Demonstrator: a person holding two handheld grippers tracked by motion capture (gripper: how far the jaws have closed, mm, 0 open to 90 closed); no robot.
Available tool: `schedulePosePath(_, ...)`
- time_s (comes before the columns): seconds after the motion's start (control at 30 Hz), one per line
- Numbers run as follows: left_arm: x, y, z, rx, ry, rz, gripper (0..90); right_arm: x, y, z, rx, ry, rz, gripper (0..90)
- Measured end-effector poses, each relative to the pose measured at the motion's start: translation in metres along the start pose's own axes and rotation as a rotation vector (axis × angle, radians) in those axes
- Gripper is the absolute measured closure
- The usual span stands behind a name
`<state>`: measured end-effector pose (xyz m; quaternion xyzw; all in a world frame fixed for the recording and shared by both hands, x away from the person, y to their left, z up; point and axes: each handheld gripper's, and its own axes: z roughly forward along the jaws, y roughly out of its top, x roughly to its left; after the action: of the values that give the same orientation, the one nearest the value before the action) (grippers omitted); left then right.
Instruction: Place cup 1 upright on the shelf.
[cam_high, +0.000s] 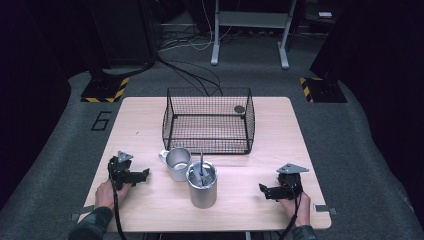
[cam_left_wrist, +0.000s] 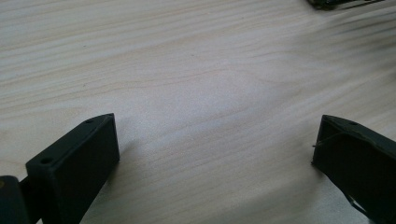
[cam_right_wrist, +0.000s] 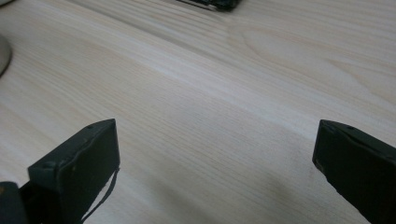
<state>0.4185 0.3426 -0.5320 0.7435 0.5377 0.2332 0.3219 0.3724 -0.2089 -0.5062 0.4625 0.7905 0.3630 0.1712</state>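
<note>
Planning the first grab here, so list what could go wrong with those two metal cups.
1. The mug and the canister appear to touch, so closing a hand-held gripper on one could knock the other.
2. A thin utensil stands loose in the canister; tilting it could spill that out.
3. The basket sits right behind the mug, leaving little room to approach.

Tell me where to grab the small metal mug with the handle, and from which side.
Grip the mug by its rim wall on the left, probably coming from above with the left gripper, which is nearest and open. It stands upright with its mouth open; its handle points back-left, and the taller canister crowds its right side, so that side looks tight.
</note>
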Motion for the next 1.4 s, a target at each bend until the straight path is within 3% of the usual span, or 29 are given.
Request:
schedulePosePath(0.37, 0.0, 0.0, 0.0, -0.001, -0.005, 0.014, 0.5, 0.019, 0.015, -0.017, -0.029, 0.046, -0.039, 0.1)
schedulePosePath(0.53, -0.001, 0.005, 0.004, 0.01, -0.057, 0.075, 0.4, 0.03, 0.023, -0.02, -0.031, 0.08, -0.073, 0.6)
schedulePosePath(0.67, 0.0, 0.006, 0.004, 0.016, -0.065, 0.089, 0.4, 0.037, 0.026, -0.02, -0.027, 0.104, -0.086, 0.6)
schedulePosePath(1.1, 0.0, 0.006, 0.005, 0.016, -0.071, 0.092, 0.4, 0.065, 0.044, -0.027, -0.063, 0.185, -0.132, 0.5)
schedulePosePath(1.4, 0.0, 0.006, 0.005, 0.016, -0.071, 0.092, 0.4, 0.089, 0.061, -0.031, -0.09, 0.283, -0.167, 0.3)
